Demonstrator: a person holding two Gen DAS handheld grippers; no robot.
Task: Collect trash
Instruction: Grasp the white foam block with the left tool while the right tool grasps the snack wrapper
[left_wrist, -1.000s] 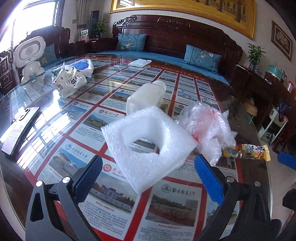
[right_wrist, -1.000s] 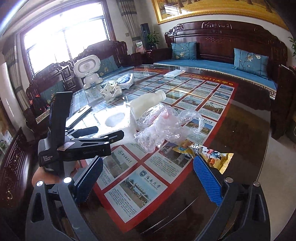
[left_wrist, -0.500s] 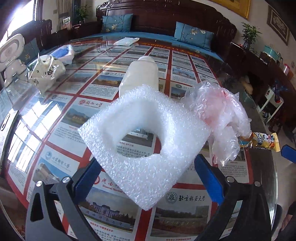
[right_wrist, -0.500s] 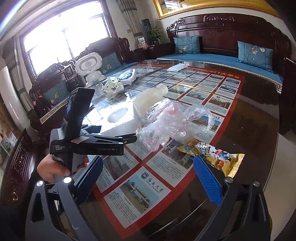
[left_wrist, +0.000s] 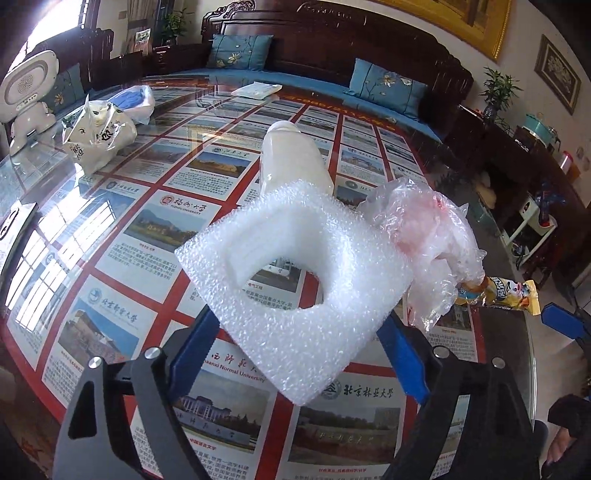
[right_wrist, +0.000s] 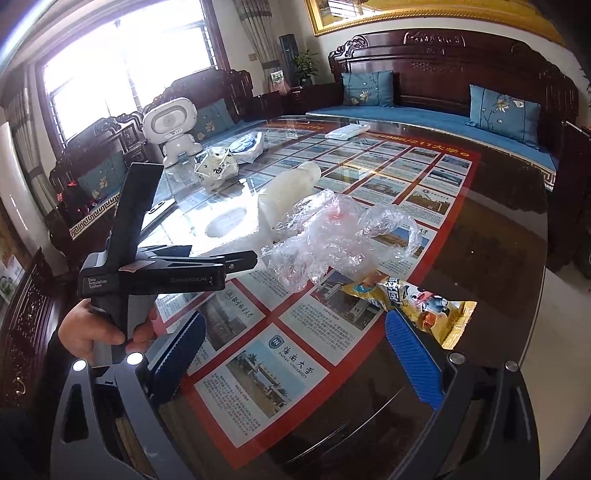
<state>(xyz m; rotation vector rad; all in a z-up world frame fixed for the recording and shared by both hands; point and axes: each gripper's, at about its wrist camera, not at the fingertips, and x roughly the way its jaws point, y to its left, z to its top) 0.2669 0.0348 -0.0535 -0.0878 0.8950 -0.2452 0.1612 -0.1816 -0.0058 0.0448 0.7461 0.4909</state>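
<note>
A white foam sheet (left_wrist: 303, 350) with a hole in its middle lies on the glass table (left_wrist: 110, 266), between the blue pads of my left gripper (left_wrist: 295, 325). Its jaws are closing; the pads stand at the foam's two edges, and no firm press shows. Behind the foam lies a milky white plastic bottle (left_wrist: 291, 158) on its side. To the right are a crumpled clear plastic bag (left_wrist: 428, 236) and a yellow snack wrapper (left_wrist: 495, 293). My right gripper (right_wrist: 293, 321) hangs open over the table edge, with the wrapper (right_wrist: 406, 299) just past its right pad and nothing between its fingers.
A person's hand (right_wrist: 92, 328) holds the left gripper (right_wrist: 240, 260). At the table's far left stand a white toy robot (left_wrist: 26, 92), a plastic-wrapped figurine (left_wrist: 99, 136) and a bag with something blue (left_wrist: 133, 99). A white packet (left_wrist: 256, 89) lies at the back. A dark wooden sofa (right_wrist: 443, 74) rings the table.
The left gripper has tipped down and closed in on the foam; its pads, which stood wide, now reach the foam's edges. The right gripper has held still.
</note>
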